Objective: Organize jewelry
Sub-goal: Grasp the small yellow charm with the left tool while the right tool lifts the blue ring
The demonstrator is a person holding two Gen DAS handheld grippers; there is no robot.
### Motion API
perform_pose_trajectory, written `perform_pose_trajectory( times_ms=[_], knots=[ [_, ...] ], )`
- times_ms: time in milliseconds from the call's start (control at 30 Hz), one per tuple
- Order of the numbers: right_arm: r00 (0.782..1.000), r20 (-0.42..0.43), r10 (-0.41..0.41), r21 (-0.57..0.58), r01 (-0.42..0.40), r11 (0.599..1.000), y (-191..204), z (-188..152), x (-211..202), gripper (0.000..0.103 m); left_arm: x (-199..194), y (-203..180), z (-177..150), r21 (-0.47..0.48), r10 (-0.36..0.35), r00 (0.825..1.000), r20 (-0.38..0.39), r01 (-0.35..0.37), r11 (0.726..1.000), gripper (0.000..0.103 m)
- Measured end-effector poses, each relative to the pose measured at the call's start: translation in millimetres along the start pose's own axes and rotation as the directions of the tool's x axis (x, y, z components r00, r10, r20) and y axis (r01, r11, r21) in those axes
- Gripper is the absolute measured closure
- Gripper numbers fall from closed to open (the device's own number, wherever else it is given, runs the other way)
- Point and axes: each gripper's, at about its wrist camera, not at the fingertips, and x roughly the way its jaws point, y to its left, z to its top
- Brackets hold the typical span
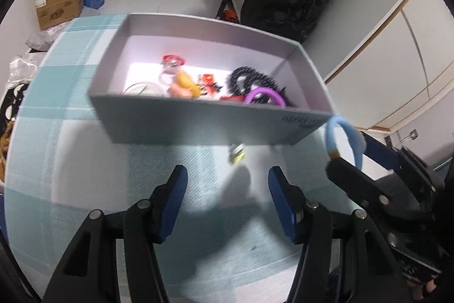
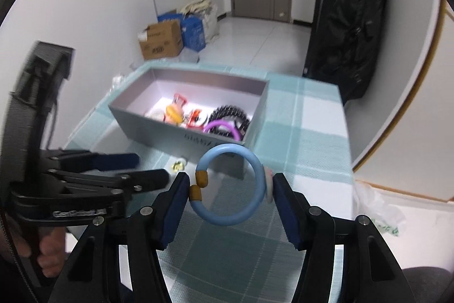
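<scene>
The right tongs (image 2: 231, 189) clamp the pale blue ring bangle (image 2: 231, 186); left tongs (image 1: 227, 183) gape empty. Carry it level over the grey open box's near wall (image 2: 181, 132), then release.

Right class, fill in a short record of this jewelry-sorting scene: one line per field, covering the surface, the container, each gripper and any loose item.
surface: table with teal checked cloth
container: open grey box, jewelry inside
in box: purple ring, black beaded bracelet
right gripper: clamps blue bangle, in front of box
left gripper: open, nothing between fingers
loose item: small yellowish piece on cloth before box
</scene>
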Motion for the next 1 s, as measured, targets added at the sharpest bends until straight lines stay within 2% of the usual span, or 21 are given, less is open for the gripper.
perform_pose_trajectory(
  times_ms=[167, 200, 300, 500, 533, 567, 633, 700, 733, 1000],
  knots=[
    [0.997, 0.071, -0.009, 0.064, 0.004, 0.998, -18, 4, -23, 0.044, 14, -2, 7, -0.010, 0.045, 0.999, -0.023, -0.045, 0.999, 0.049],
    [0.996, 0.087, -0.009, 0.080, 0.002, 0.997, -23, 5, -27, 0.044, 14, -4, 7, -0.001, 0.056, 0.998, 0.000, -0.056, 0.998, 0.049],
    [0.992, 0.122, 0.001, 0.130, -0.017, 0.991, -34, 4, -38, 0.044, 18, -10, 7, 0.033, 0.096, 0.995, 0.006, -0.096, 0.995, 0.049],
    [0.992, 0.123, 0.029, 0.145, -0.047, 0.988, -37, 3, -38, 0.044, 26, -24, 5, 0.101, 0.204, 0.979, 0.029, -0.206, 0.973, 0.050],
    [0.992, 0.123, 0.036, 0.146, -0.054, 0.988, -37, 3, -38, 0.044, 26, -25, 4, 0.111, 0.218, 0.975, 0.033, -0.220, 0.969, 0.057],
    [0.991, 0.125, 0.040, 0.148, -0.059, 0.987, -37, 3, -39, 0.044, 25, -27, 2, 0.131, 0.229, 0.973, 0.040, -0.232, 0.964, 0.069],
    [0.990, 0.137, 0.040, 0.152, -0.061, 0.987, -38, 2, -42, 0.044, 25, -30, 0, 0.155, 0.210, 0.977, 0.044, -0.215, 0.964, 0.082],
    [0.988, 0.152, 0.037, 0.149, -0.060, 0.987, -37, 2, -44, 0.044, 23, -32, -4, 0.180, 0.219, 0.974, 0.054, -0.225, 0.958, 0.088],
    [0.986, 0.161, 0.034, 0.149, -0.058, 0.987, -37, 2, -46, 0.044, 22, -32, -6, 0.188, 0.219, 0.974, 0.057, -0.226, 0.956, 0.095],
    [0.987, 0.155, 0.035, 0.156, -0.060, 0.986, -35, 2, -44, 0.044, 6, -35, -13, 0.211, 0.131, 0.989, 0.073, -0.143, 0.967, 0.095]
  ],
)
